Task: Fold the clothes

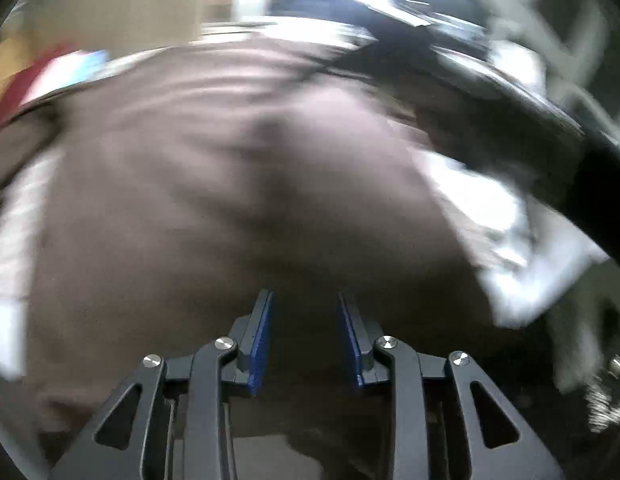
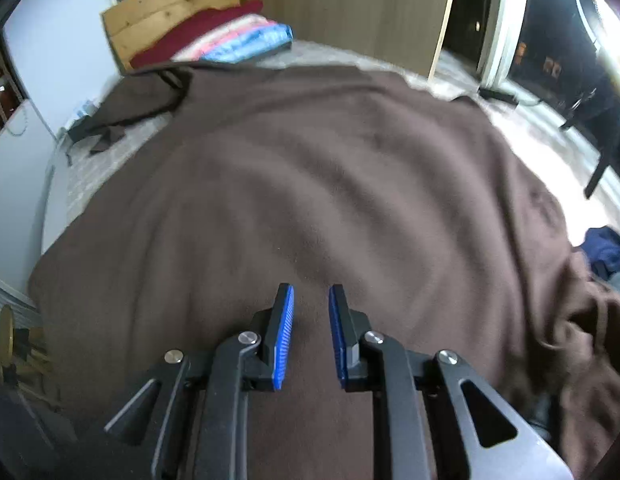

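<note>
A large brown garment (image 2: 310,168) lies spread over a bed, filling most of the right wrist view. Its sleeve (image 2: 130,108) trails off at the far left. My right gripper (image 2: 311,292) hovers over the garment's near part, open, with nothing between its blue pads (image 2: 284,332). In the blurred left wrist view the same brown garment (image 1: 230,184) fills the frame. My left gripper (image 1: 306,296) stands open just above it, empty. A dark sleeve of a person's arm (image 1: 549,132) crosses the upper right there.
Folded clothes in red, pink and blue (image 2: 230,40) are stacked at the wooden headboard (image 2: 170,12). A dark blue garment (image 2: 607,252) lies at the right edge. The pale bedsheet (image 2: 549,152) shows beyond the garment. A wardrobe panel (image 2: 349,8) stands behind the bed.
</note>
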The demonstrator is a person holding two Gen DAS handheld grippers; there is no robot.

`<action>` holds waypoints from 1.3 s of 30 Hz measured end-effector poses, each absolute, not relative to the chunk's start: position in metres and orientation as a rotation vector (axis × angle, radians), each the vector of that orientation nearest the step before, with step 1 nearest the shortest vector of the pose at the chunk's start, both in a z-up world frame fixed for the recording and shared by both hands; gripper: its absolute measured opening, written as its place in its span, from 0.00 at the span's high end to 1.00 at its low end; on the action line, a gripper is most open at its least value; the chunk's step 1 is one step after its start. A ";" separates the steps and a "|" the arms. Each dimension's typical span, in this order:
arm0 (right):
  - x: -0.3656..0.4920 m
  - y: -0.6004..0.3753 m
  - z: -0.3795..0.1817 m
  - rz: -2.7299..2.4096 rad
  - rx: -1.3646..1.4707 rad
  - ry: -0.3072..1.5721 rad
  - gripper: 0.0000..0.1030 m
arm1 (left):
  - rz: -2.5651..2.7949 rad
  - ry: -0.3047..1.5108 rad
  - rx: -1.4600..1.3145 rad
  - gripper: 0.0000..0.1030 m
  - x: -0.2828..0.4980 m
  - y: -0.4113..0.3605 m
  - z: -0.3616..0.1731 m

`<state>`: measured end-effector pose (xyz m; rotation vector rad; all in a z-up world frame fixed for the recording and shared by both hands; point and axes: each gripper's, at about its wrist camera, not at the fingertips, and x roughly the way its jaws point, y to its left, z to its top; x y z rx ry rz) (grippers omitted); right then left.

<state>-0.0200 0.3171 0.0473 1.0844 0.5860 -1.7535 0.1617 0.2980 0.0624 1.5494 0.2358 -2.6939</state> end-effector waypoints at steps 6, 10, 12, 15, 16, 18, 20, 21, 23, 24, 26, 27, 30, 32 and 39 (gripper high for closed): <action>-0.022 0.339 0.045 -1.748 1.152 0.694 0.85 | -2.512 0.340 1.540 0.68 0.184 0.229 0.041; -0.023 0.365 0.057 -1.766 1.222 0.818 0.85 | -2.622 0.203 1.691 0.56 0.206 0.272 0.047; -0.023 0.355 0.076 -1.748 1.193 0.729 0.85 | -2.636 0.268 1.731 0.58 0.213 0.269 0.053; -0.010 0.308 0.097 -1.647 1.096 0.605 0.84 | -2.542 0.315 1.596 0.58 0.222 0.229 0.066; -0.005 0.286 0.100 -1.609 1.060 0.587 0.84 | -2.480 0.327 1.528 0.58 0.230 0.206 0.067; 0.009 0.243 0.096 -1.528 1.022 0.565 0.84 | -2.363 0.361 1.406 0.58 0.246 0.163 0.070; 0.024 0.201 0.090 -1.446 0.990 0.543 0.84 | -2.291 0.464 1.361 0.52 0.264 0.130 0.066; 0.031 0.184 0.085 -1.408 0.984 0.543 0.84 | -2.259 0.529 1.370 0.49 0.273 0.118 0.060; 0.046 0.158 0.071 -1.346 0.984 0.563 0.83 | -2.198 0.647 1.391 0.49 0.287 0.098 0.047; 0.053 0.149 0.065 -1.324 0.985 0.579 0.83 | -2.188 0.680 1.415 0.49 0.287 0.099 0.041; 0.066 0.137 0.052 -1.286 0.998 0.603 0.83 | -2.203 0.747 1.446 0.49 0.288 0.100 0.032; 0.069 0.136 0.047 -1.274 1.005 0.624 0.83 | -2.231 0.792 1.446 0.50 0.289 0.100 0.030; 0.074 0.141 0.034 -1.234 1.028 0.691 0.83 | -2.285 0.872 1.455 0.65 0.291 0.101 0.030; 0.076 0.155 0.033 -1.193 1.043 0.730 0.82 | -2.308 0.888 1.475 0.84 0.293 0.101 0.031; 0.065 0.164 0.056 -1.144 1.101 0.821 0.83 | -2.203 0.622 1.580 0.73 0.316 0.083 0.065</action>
